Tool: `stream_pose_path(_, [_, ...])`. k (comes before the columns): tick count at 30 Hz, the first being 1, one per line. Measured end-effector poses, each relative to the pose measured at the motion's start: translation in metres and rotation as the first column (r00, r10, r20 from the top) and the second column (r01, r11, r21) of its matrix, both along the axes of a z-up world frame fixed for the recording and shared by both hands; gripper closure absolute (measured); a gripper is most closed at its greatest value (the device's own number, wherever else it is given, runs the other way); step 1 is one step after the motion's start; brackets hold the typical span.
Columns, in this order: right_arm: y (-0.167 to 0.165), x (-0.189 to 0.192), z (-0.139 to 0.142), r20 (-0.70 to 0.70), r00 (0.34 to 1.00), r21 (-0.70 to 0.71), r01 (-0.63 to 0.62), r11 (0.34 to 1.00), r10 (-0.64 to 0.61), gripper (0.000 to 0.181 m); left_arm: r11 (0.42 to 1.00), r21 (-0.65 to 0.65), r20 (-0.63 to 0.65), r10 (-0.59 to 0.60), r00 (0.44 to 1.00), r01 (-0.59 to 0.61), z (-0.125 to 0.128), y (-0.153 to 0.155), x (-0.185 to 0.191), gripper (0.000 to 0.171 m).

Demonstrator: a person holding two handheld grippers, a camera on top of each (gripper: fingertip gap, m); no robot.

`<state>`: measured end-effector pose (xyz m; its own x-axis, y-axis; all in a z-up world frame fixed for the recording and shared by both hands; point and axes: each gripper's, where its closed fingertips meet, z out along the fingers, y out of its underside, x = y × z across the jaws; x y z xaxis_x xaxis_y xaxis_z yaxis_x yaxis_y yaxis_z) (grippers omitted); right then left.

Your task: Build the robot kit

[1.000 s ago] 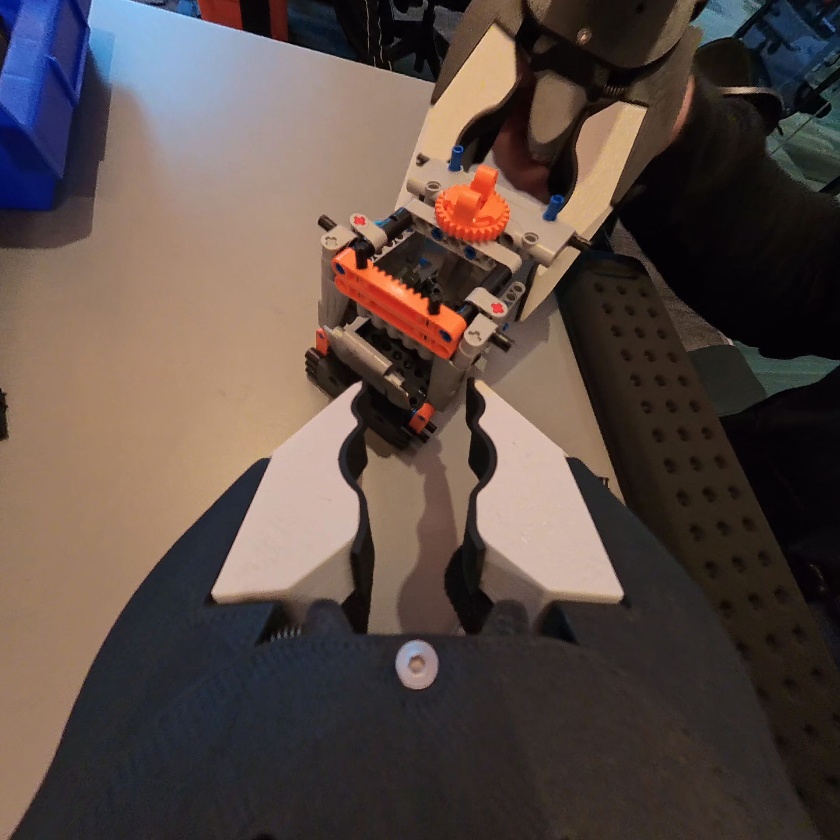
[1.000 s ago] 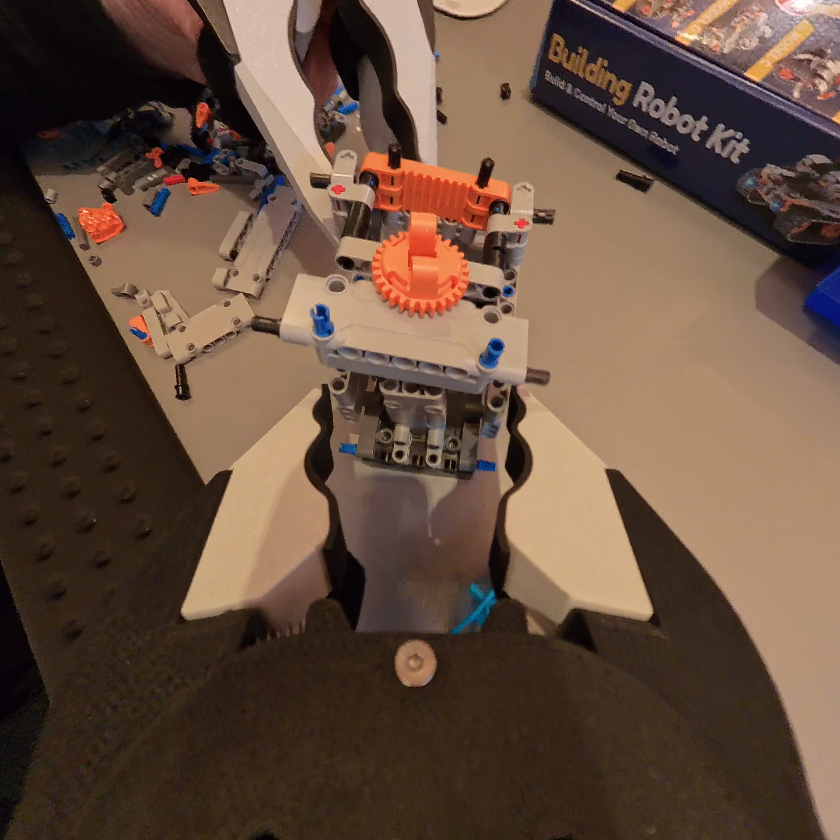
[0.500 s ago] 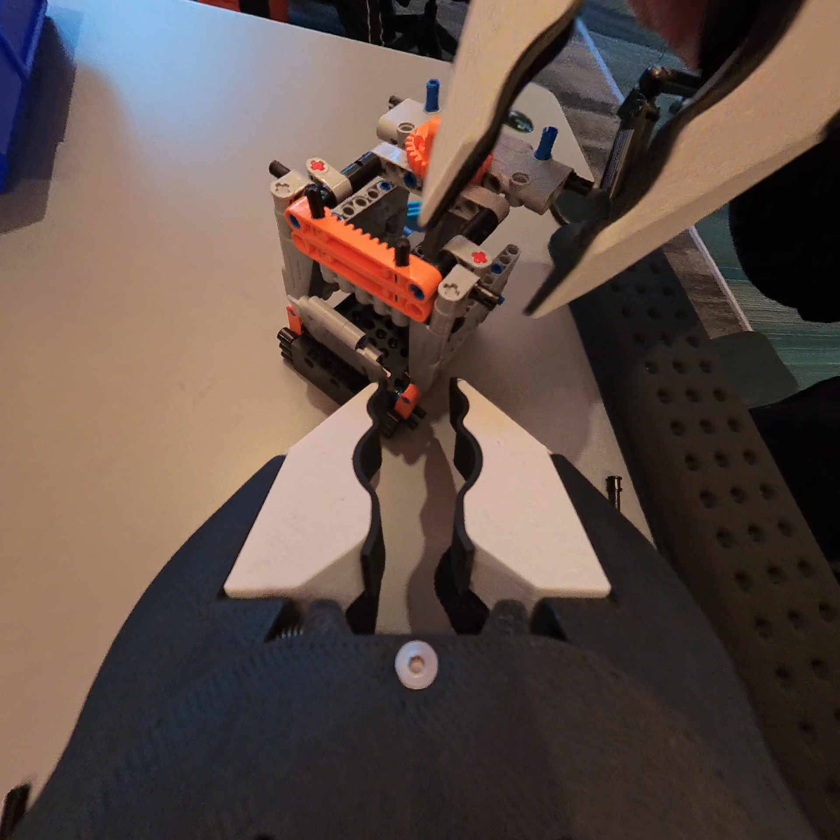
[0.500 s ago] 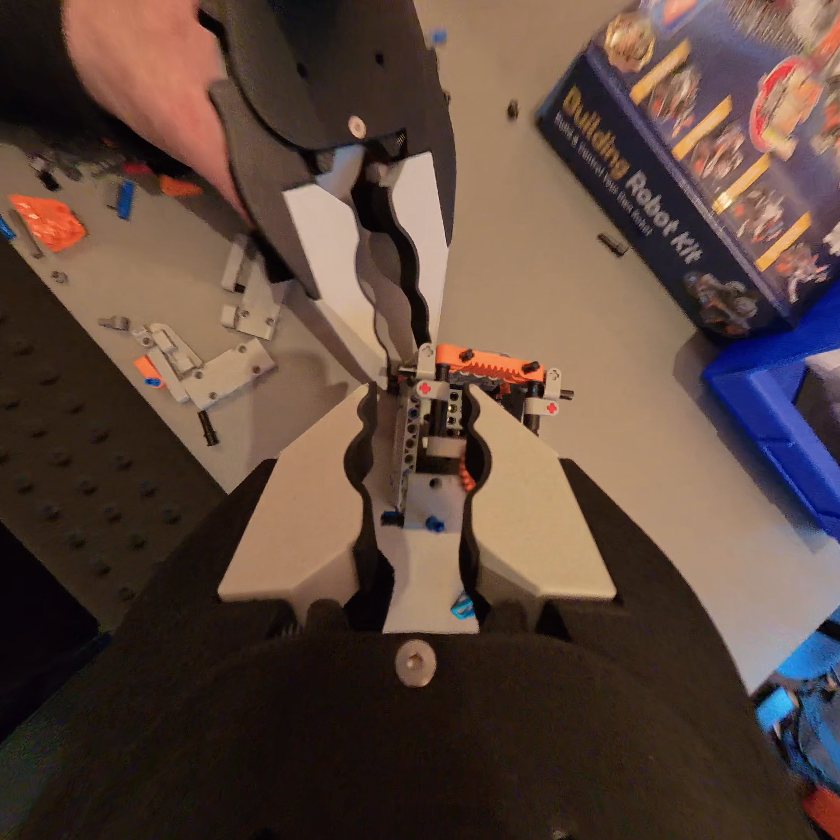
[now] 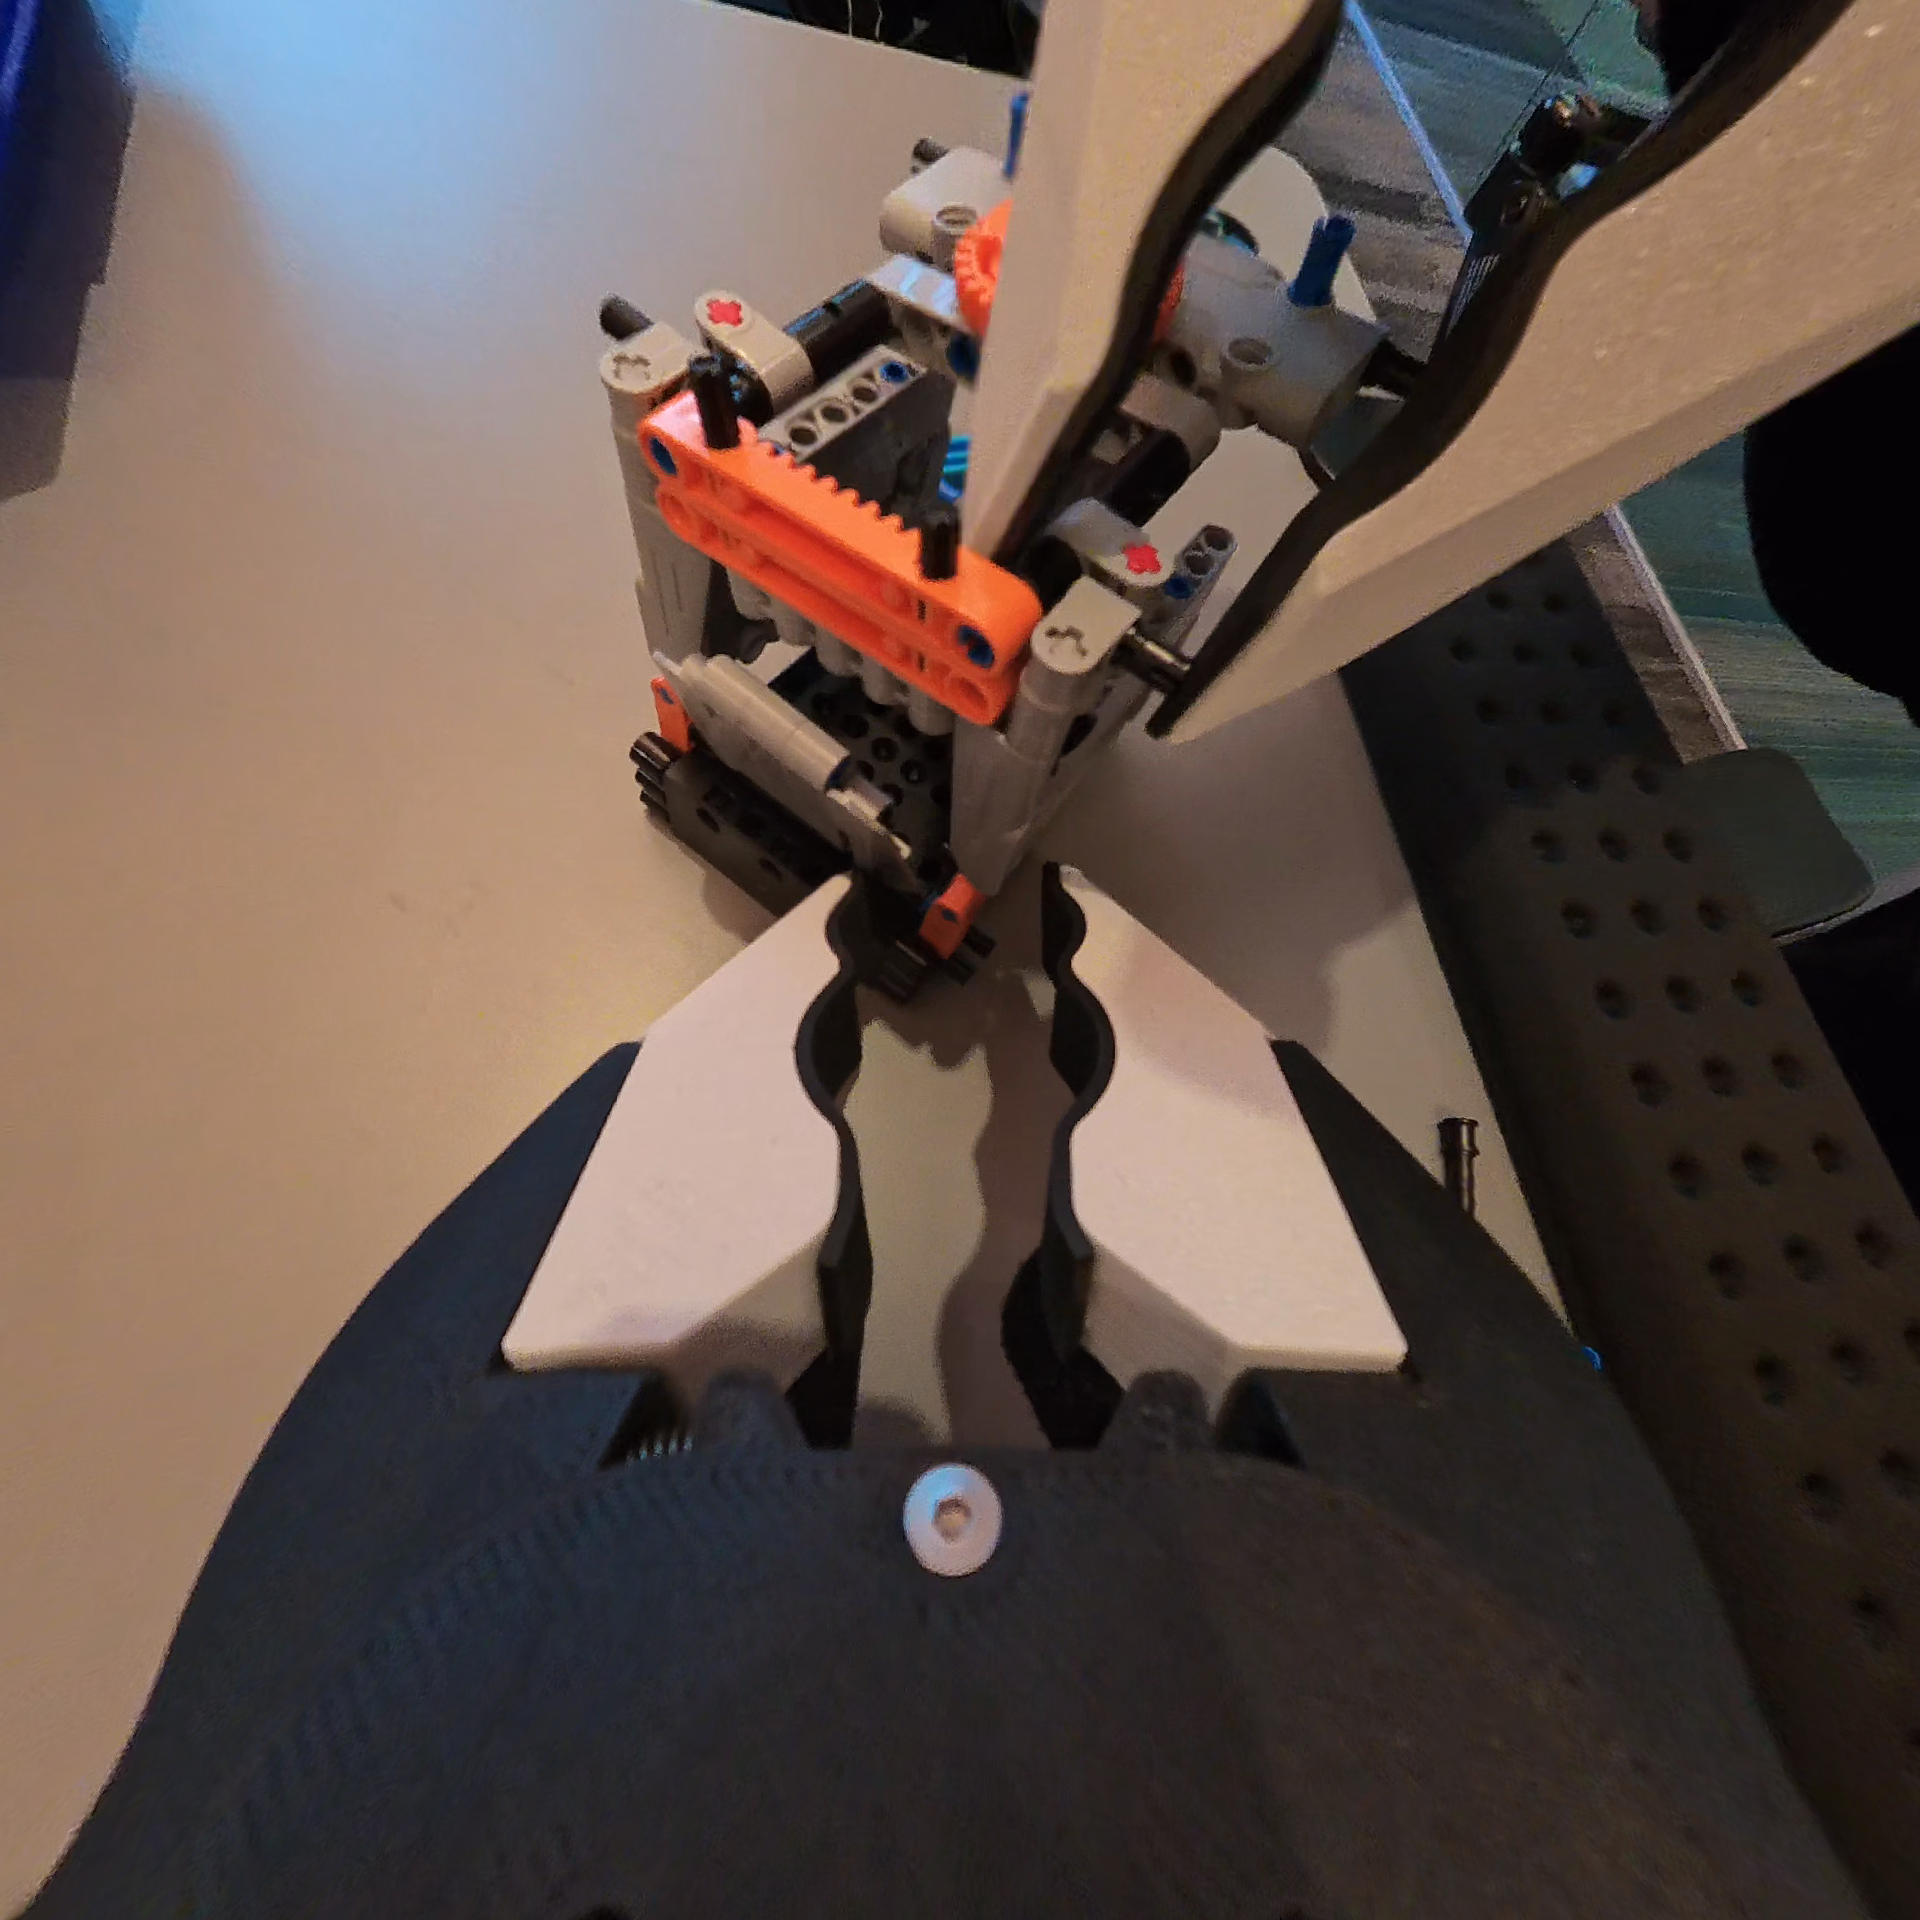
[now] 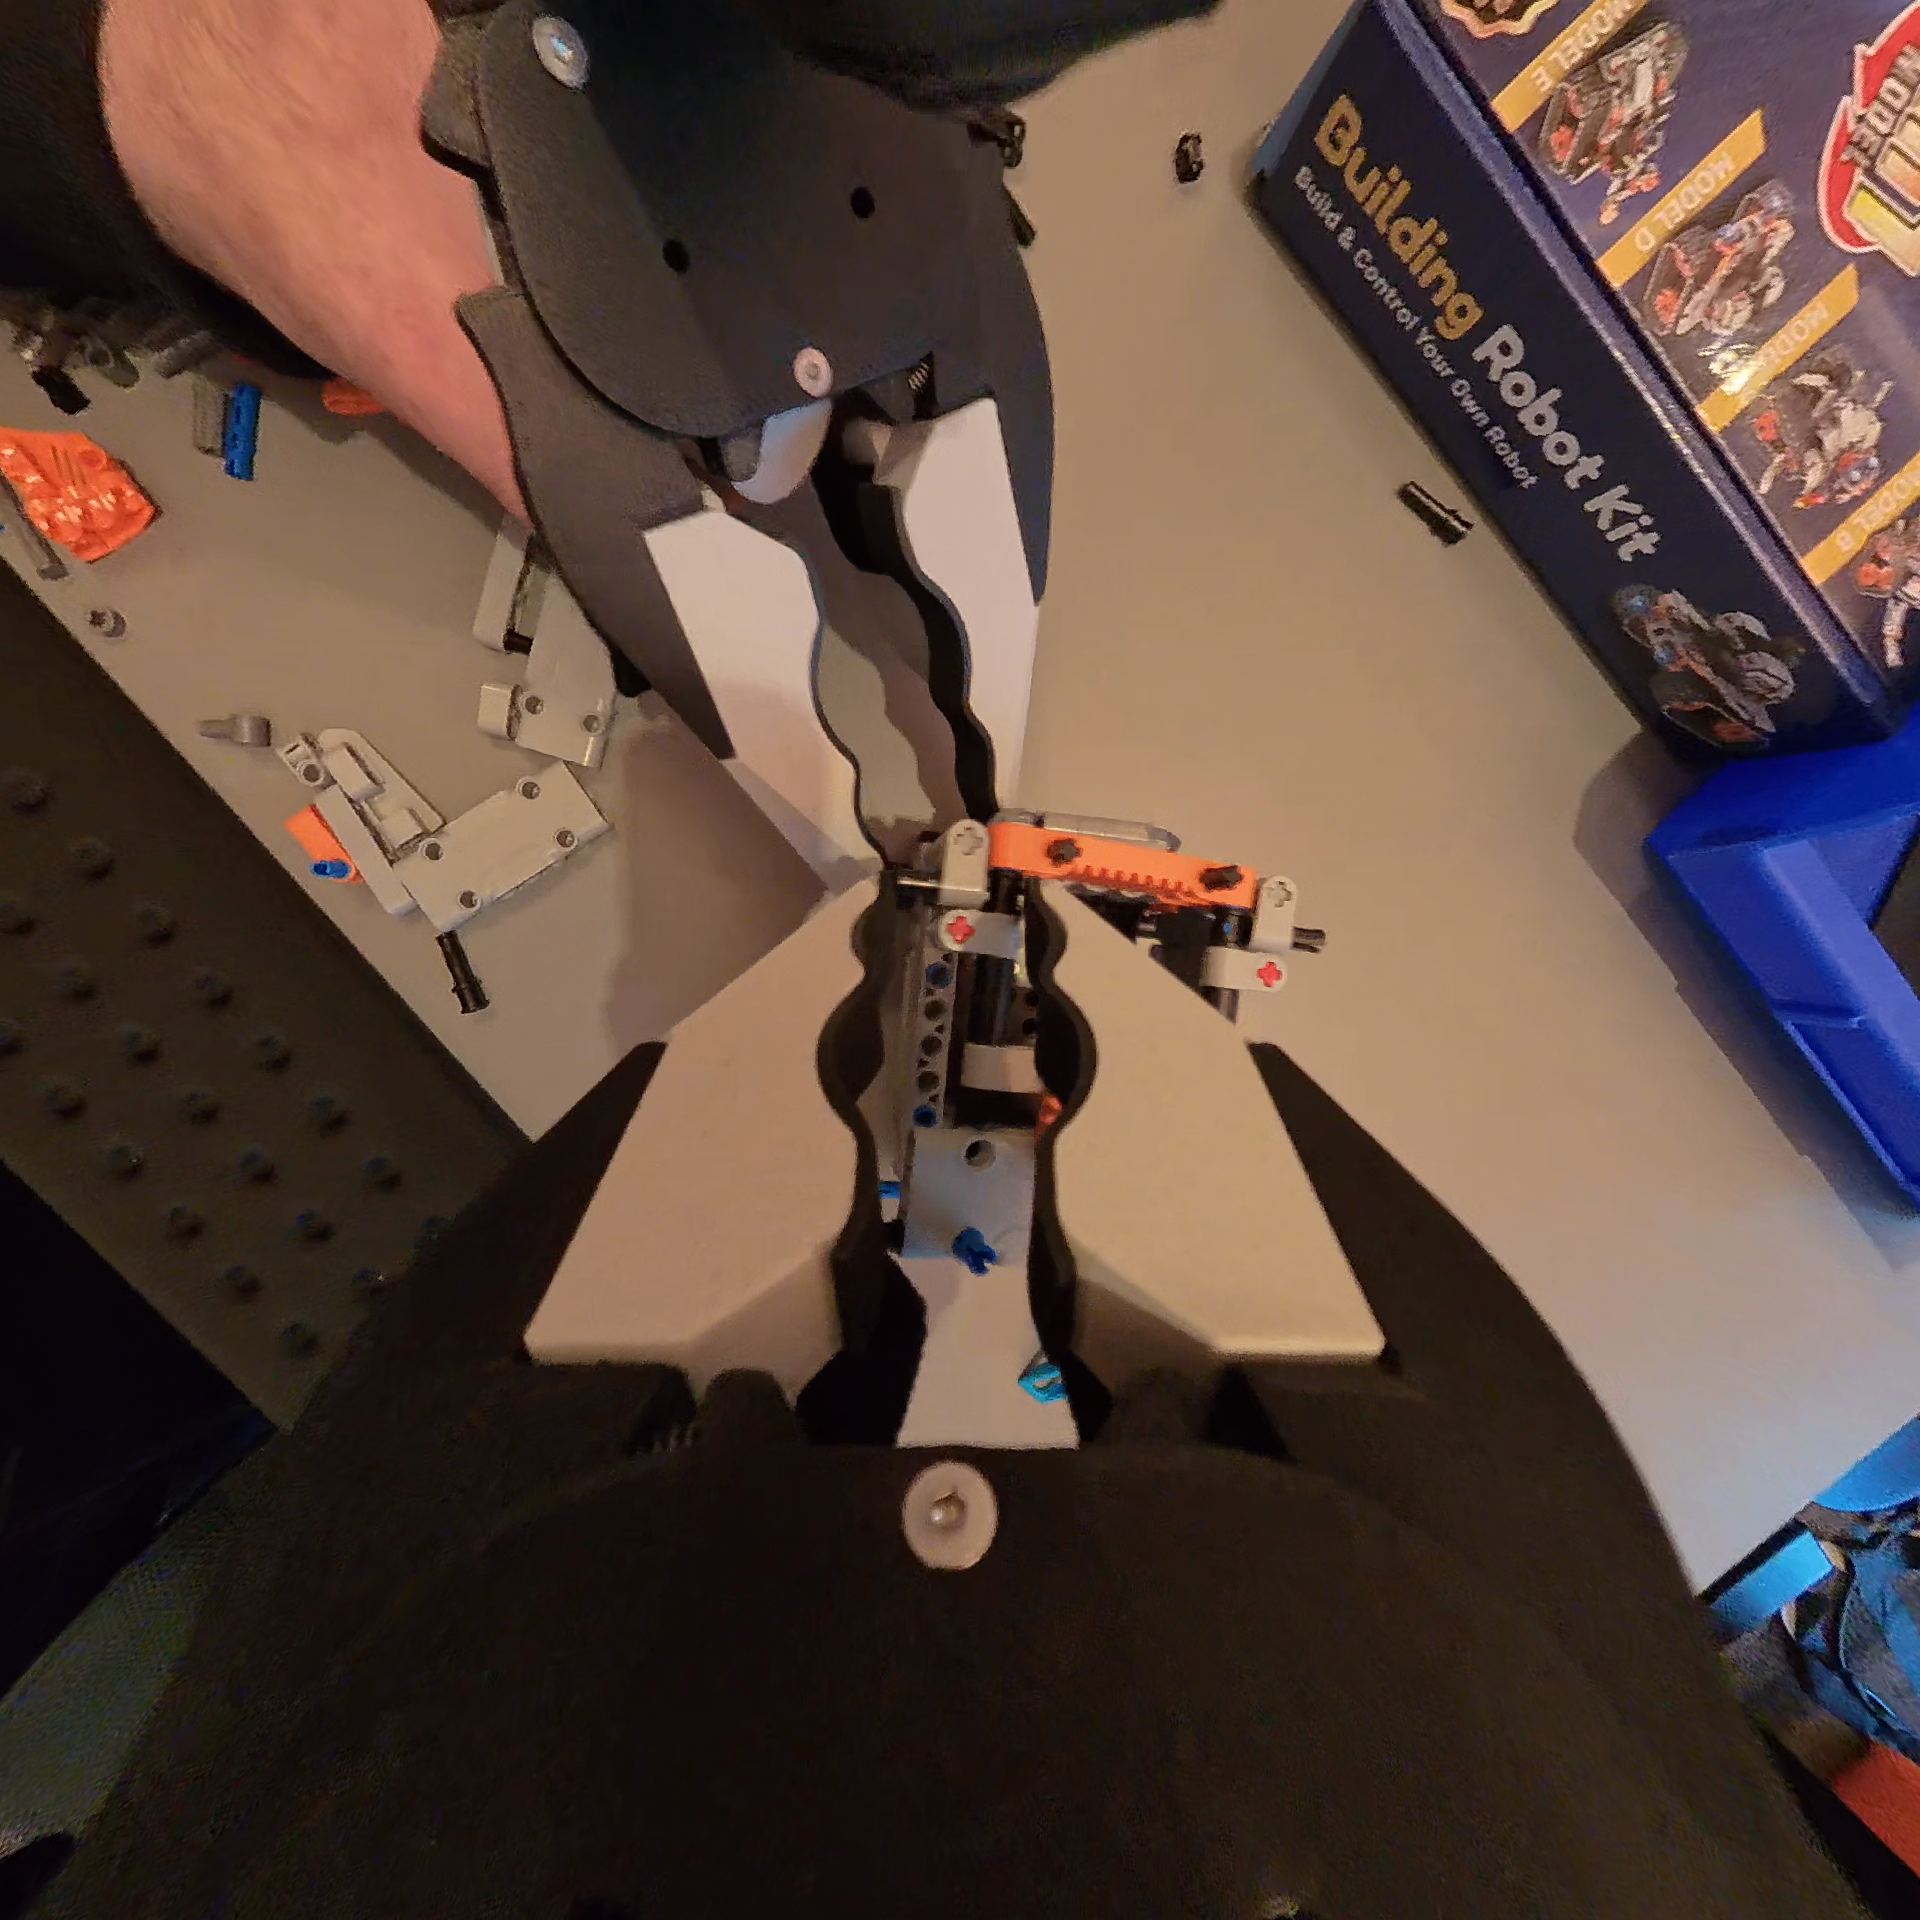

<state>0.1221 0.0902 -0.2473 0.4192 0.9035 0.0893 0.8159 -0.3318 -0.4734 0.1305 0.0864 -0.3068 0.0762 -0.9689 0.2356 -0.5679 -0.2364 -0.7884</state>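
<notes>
I have my right gripper clamped on the upper side frame of the grey-and-orange brick model standing near the grey table's edge, steadying it, while my left gripper, part-open and empty, brackets its base corner.

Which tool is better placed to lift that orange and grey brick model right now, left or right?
Right, probably. The right tool straddles one side wall of the brick model from above, pads close against it. The left tool is open, its tips only at the model's bottom corner.
</notes>
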Motion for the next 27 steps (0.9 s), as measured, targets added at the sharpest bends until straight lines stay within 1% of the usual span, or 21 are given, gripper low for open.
stream_pose_path(6, [0.001, 0.004, 0.0, 0.018, 1.0, -0.002, -0.008, 1.0, 0.008, 0.16, 1.0, -0.001, -0.012, 0.018, 1.0, -0.018, -0.003, 0.003, 0.004, 0.141])
stream_pose_path(12, [0.004, 0.007, 0.0, 0.009, 1.0, -0.011, 0.022, 1.0, -0.022, 0.16, 0.999, 0.028, -0.026, 0.048, 0.999, -0.047, -0.002, -0.003, 0.007, 0.13])
stream_pose_path(14, [0.005, 0.009, -0.001, 0.043, 0.999, 0.013, 0.013, 1.0, -0.013, 0.16, 0.997, 0.054, -0.039, 0.062, 0.997, -0.06, -0.003, 0.0, 0.007, 0.131])
stream_pose_path(17, [0.005, 0.009, -0.001, 0.05, 0.999, 0.012, 0.0, 1.0, -0.001, 0.16, 0.997, 0.038, -0.022, 0.075, 0.997, -0.074, -0.003, 0.004, 0.008, 0.138])
stream_pose_path(22, [0.007, 0.011, -0.001, 0.042, 0.999, 0.002, 0.002, 1.0, -0.002, 0.161, 0.997, 0.03, -0.018, 0.071, 0.997, -0.07, -0.004, 0.006, 0.01, 0.143])
stream_pose_path(27, [0.01, 0.013, -0.002, 0.045, 0.999, 0.012, 0.01, 1.0, -0.01, 0.161, 0.997, 0.033, -0.018, 0.073, 0.997, -0.072, -0.004, 0.006, 0.013, 0.143])
